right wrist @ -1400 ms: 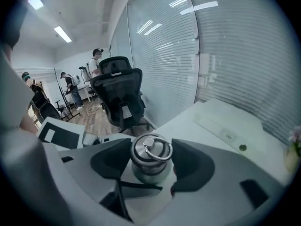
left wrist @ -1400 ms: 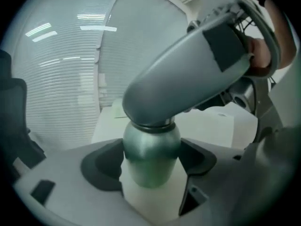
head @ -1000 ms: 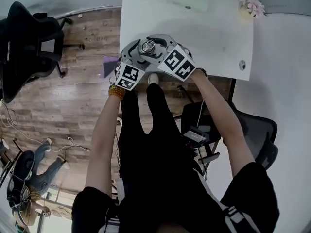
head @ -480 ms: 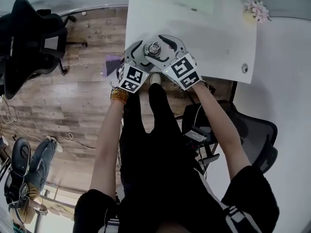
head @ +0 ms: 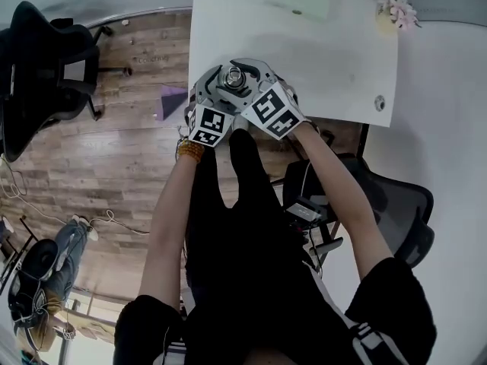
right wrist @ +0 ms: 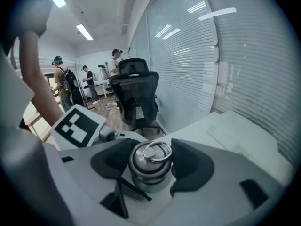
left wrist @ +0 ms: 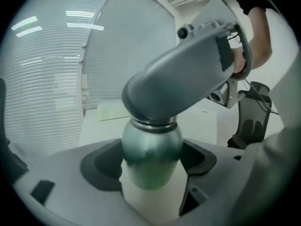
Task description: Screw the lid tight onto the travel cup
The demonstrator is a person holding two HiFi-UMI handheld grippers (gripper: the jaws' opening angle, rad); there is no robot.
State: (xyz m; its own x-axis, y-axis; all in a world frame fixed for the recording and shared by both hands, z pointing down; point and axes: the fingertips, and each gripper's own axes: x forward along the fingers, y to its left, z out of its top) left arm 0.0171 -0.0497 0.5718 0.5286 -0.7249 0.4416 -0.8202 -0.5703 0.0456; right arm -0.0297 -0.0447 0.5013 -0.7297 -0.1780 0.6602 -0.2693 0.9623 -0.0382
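At the bench [head: 304,44] edge, my left tongs [left wrist: 150,166], just closed, clamp the cup [left wrist: 151,142]; right tongs [right wrist: 151,169], just closed, grip its lid [right wrist: 150,155]; I would steady the cup and turn squarely, lest threads cross.

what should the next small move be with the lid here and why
Probably twist the right gripper to tighten: its jaws have just closed on the lid, and the left gripper has just closed on the travel cup, so it looks braced.
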